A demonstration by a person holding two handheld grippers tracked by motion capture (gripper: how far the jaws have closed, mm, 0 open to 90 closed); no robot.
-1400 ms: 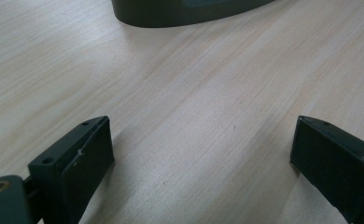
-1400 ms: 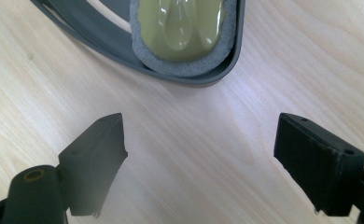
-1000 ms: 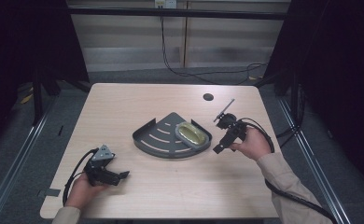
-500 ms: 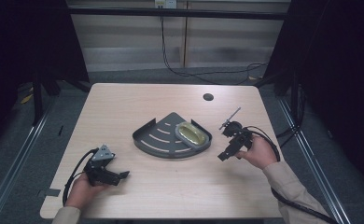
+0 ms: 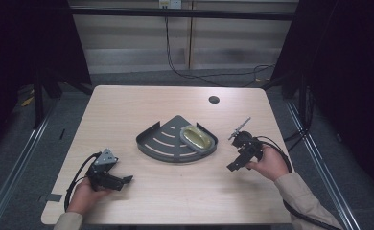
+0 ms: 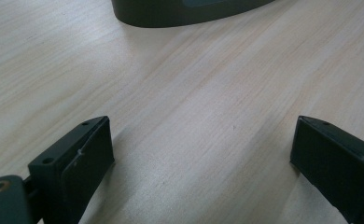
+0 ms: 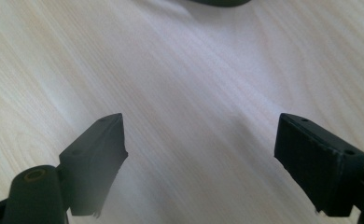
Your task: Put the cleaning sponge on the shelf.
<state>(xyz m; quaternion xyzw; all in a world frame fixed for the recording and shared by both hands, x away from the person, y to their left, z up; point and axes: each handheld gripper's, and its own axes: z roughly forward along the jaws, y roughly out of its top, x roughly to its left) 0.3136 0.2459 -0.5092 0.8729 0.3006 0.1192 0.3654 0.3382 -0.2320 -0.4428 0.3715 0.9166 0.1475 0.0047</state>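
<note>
Dark fan-shaped tray at tabletop centre, a yellow-green lidded dish on its right part. Left tool and right tool both empty, jaws wide, resting well apart from the tray. Probable step: approach the dish; advise coming in level and centred.

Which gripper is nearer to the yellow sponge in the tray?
Right. The right gripper sits just beside the yellow sponge; the left gripper rests farther off, near the table's front-left corner.

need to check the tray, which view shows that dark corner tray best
The high view: the whole dark corner tray with a yellowish object in it. The left gripper view catches just its near wall; the right gripper view a sliver.
</note>
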